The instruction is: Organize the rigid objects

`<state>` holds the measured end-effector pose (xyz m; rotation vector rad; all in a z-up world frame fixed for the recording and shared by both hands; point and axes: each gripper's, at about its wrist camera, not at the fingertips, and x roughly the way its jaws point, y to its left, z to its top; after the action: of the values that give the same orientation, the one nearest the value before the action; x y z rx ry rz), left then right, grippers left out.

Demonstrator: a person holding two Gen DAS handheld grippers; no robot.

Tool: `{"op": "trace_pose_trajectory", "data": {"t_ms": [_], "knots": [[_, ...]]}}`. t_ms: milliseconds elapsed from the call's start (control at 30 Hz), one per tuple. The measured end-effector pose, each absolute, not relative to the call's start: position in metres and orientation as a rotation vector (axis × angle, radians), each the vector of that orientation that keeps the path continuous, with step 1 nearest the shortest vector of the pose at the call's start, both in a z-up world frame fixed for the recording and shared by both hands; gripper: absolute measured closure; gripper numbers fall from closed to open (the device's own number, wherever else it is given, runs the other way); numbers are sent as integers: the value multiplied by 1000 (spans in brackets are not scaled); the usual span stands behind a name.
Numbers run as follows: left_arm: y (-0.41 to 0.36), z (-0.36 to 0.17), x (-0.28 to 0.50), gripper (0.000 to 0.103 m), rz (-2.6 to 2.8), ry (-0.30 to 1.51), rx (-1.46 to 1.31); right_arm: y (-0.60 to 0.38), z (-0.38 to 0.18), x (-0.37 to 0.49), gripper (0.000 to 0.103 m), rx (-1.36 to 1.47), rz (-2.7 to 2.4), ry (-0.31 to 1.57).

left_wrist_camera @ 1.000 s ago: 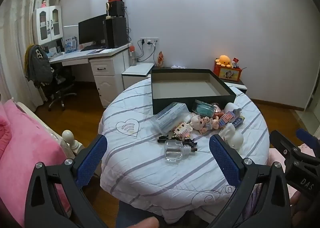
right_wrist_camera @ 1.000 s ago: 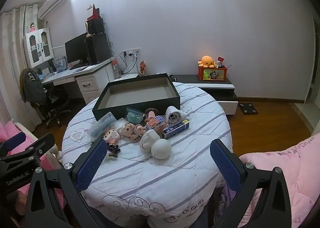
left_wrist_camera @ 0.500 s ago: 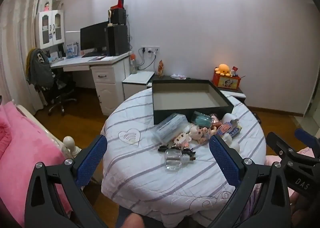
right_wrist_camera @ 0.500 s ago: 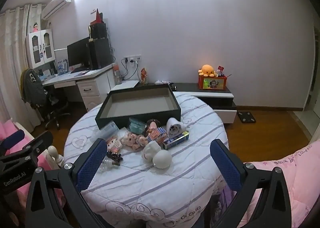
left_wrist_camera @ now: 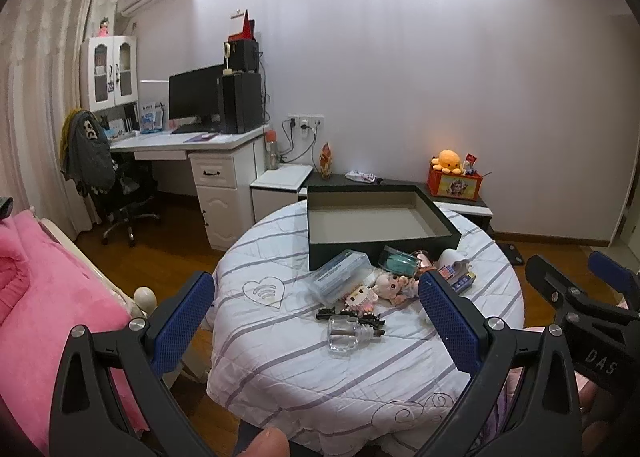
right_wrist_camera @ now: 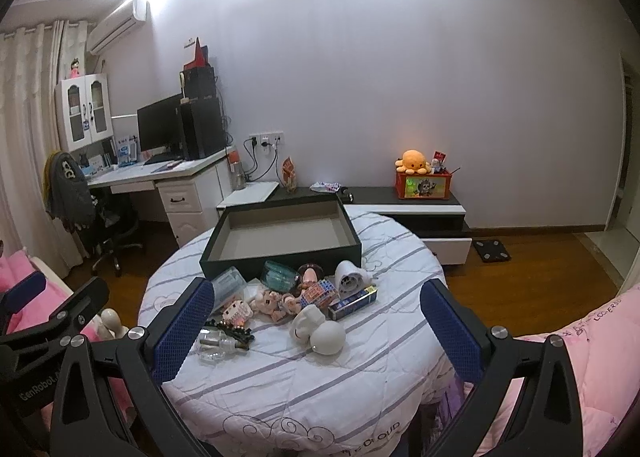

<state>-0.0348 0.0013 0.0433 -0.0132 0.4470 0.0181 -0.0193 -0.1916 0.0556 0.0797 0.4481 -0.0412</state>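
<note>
**Both grippers pulling back, nothing picked up yet**

The two hand-held grippers are drawing away from the surface (right_wrist_camera: 304, 389). Compared with a second ago, the round surface and its clutter are sitting smaller and farther ahead in both wrist views, and more of the room is coming into sight above them. The person seems to be stepping back or lifting both tools rather than closing in.

The left hand-held gripper (left_wrist_camera: 316, 321) is hanging released, its blue pads spread wide with nothing between them. The right hand-held gripper (right_wrist_camera: 316, 331) is the same: spread, empty, held off the near edge of the surface.

The things to sort are lying untouched in a loose heap well ahead of both grippers. Nearest the left one is the glass bottle (left_wrist_camera: 348, 333) on its side, with a dark clip (left_wrist_camera: 332, 313) just beyond it. Ahead of the right one the white toy (right_wrist_camera: 318, 331) is resting closest, with the blue box (right_wrist_camera: 354, 301), the pink doll (right_wrist_camera: 276, 303) and the teal jar (right_wrist_camera: 280, 276) crowding behind it. The clear case (left_wrist_camera: 340, 275) is leaning close against the tray's front wall.

The tray (right_wrist_camera: 280, 257) is standing at the far side of the heap, and it is empty.

So, to my eye, the sorting is not really under way: the retreat is costing ground, and either gripper is going to need a fresh approach before any first grasp.
</note>
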Motion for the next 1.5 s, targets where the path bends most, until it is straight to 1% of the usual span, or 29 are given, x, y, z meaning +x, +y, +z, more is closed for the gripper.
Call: {"op": "trace_pose_trajectory", "data": {"t_ms": [667, 1500], "knots": [[-12, 75, -70, 0, 11, 317, -1, -200, 97, -58, 0, 76, -115, 308], [-4, 83, -83, 0, 3, 290, -11, -192, 104, -59, 0, 52, -105, 298]]}}
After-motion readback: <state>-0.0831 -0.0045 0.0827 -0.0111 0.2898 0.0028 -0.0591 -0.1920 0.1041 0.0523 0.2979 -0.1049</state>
